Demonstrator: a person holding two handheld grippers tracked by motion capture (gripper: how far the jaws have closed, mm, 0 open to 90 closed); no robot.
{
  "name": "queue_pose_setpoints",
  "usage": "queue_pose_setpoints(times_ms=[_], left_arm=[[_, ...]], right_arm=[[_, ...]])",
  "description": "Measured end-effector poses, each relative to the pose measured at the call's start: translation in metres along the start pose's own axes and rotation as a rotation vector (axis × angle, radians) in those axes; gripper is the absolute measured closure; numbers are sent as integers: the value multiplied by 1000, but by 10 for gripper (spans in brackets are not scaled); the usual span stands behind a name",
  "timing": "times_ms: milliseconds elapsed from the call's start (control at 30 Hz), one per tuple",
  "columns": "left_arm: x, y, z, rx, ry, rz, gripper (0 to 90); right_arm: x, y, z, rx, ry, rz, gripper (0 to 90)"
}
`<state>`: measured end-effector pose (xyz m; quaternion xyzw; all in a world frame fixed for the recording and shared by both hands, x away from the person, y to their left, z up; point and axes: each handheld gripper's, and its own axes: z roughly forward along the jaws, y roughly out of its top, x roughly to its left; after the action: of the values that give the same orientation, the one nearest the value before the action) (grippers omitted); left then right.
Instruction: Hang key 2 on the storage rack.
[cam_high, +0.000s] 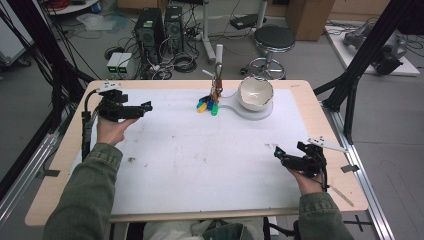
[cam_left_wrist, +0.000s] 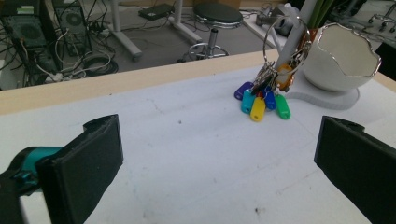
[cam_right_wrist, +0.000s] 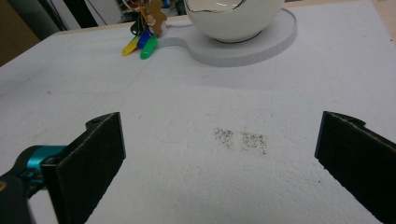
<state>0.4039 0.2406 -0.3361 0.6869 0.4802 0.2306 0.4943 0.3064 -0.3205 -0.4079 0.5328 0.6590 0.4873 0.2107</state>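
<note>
**Jaws wide on both sides, nothing held**

Both pairs of black padded jaws stand wide apart. At nine o'clock the left gripper (cam_high: 131, 108) hovers over the matte white mat (cam_high: 200, 165). At twelve o'clock, glossy coloured key tags (cam_high: 207, 105) hang on a wire ring beside a jagged, eggshell-shaped white bowl (cam_high: 255, 93) on its flat base. At four o'clock sits the right gripper (cam_high: 289, 157).
</note>
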Motion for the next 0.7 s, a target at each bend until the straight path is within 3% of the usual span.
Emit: queue_pose_setpoints(times_ms=[233, 700], left_arm=[[5, -12, -17, -16, 16, -12, 16], [13, -35, -34, -20, 44, -30, 16]], right_arm=[[1, 1, -1, -13, -11, -14, 7], [0, 0, -1, -10, -25, -18, 7]])
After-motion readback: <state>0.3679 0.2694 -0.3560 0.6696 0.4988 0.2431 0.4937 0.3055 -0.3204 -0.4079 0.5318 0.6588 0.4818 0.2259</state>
